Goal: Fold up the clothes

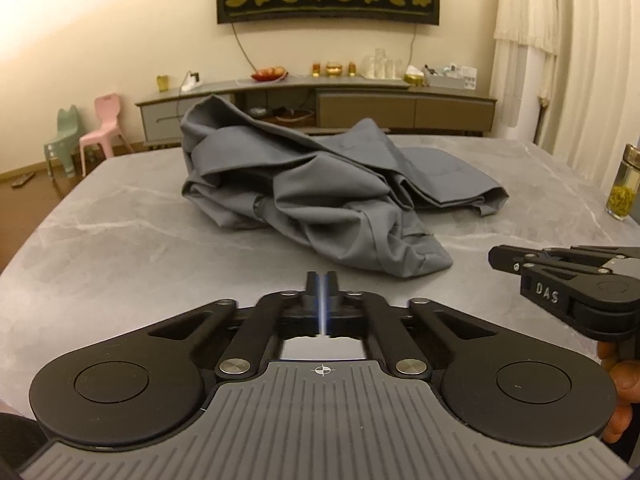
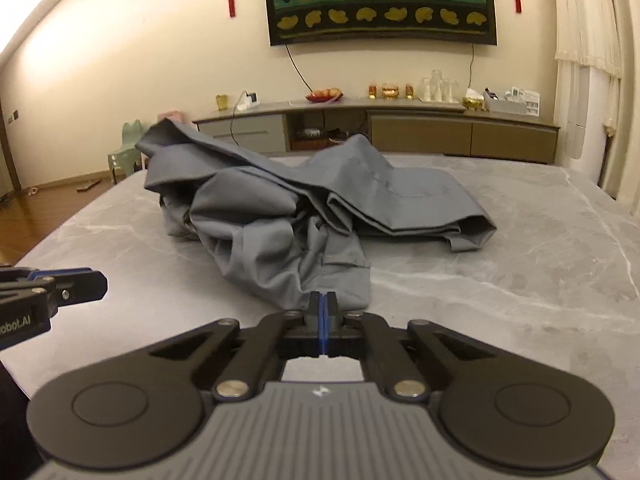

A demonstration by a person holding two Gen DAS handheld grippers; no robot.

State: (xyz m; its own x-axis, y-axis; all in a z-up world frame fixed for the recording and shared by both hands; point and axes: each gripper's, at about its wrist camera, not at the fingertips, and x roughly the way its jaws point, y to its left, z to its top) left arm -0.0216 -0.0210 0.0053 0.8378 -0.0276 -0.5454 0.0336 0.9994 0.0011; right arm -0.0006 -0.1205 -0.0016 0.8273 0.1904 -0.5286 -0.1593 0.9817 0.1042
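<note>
Marble table [image 1: 120, 248], big, grey. Crumpled grey garment [image 1: 320, 184] heaped mid-table, ahead of both tools, long axis roughly left-right, 1 loose end trailing toward the near edge. Right gripper [image 2: 324, 300] nearer, its tips just short of that end; left gripper [image 1: 321, 280] further back, apart from cloth. Both pairs of fingers pressed together, holding nothing. Folding not started, my guess.
</note>
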